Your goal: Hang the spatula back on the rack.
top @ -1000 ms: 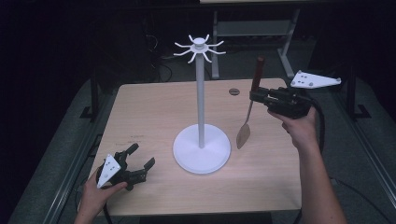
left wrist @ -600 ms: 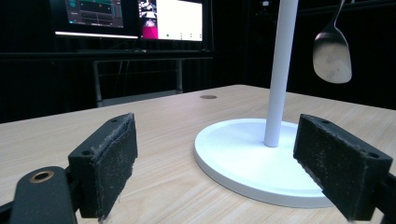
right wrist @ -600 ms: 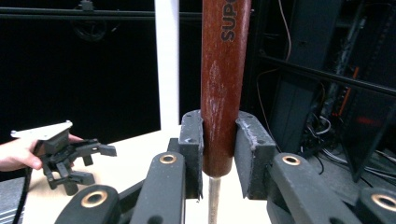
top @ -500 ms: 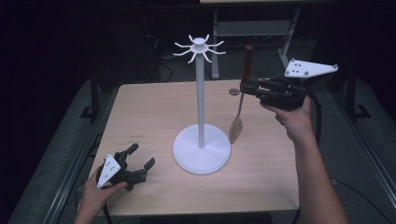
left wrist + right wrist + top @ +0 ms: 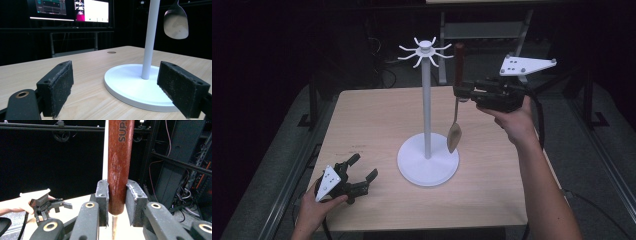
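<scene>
The spatula (image 5: 455,117) is clamped by its red-brown handle between the closed fingers of the right gripper (image 5: 460,92), its blade hanging below them, clear of the tabletop (image 5: 377,120) and just beside the white stand (image 5: 427,120). The fingers of the left gripper (image 5: 362,171) are spread wide with nothing between them, low over the tabletop, the stand's base lying just ahead of them.

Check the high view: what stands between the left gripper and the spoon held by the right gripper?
The white hook stand: its round base and pole sit on the table between the left gripper and the hanging spoon.
</scene>
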A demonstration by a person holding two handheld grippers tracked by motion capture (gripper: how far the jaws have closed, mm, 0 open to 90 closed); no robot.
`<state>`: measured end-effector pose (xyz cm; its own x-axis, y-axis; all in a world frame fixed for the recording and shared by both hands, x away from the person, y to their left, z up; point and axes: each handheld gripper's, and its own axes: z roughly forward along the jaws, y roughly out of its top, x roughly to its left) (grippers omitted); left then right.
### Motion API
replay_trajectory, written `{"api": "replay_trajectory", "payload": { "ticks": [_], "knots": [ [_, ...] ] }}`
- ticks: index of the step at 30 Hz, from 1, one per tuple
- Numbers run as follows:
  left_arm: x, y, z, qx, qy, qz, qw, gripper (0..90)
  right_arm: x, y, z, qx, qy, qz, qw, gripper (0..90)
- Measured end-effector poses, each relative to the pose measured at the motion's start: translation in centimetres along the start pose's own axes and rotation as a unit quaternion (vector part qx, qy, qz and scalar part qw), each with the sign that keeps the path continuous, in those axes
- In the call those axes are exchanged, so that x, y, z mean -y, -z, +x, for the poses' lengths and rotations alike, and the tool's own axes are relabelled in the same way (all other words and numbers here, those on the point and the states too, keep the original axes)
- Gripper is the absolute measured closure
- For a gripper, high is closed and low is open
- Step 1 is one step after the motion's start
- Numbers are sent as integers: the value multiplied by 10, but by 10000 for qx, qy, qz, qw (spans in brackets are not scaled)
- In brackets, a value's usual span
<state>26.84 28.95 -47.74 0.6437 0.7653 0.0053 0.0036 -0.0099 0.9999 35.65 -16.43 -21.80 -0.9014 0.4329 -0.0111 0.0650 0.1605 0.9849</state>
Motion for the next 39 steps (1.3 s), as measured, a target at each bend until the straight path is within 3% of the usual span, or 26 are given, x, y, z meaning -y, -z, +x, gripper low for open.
{"api": "replay_trajectory", "payload": {
  "ticks": [18,25,39],
  "knots": [
    [0,0,0,21,-15,10,10000,129,2,-5,2,126,37,70,9999,731],
    [0,-1,0,25,-16,-3,10000,129,4,-15,0,76,5,263,9996,731],
    [0,0,0,25,-8,-8,10000,129,3,-28,-1,-6,-36,336,9994,725]
  ]
}}
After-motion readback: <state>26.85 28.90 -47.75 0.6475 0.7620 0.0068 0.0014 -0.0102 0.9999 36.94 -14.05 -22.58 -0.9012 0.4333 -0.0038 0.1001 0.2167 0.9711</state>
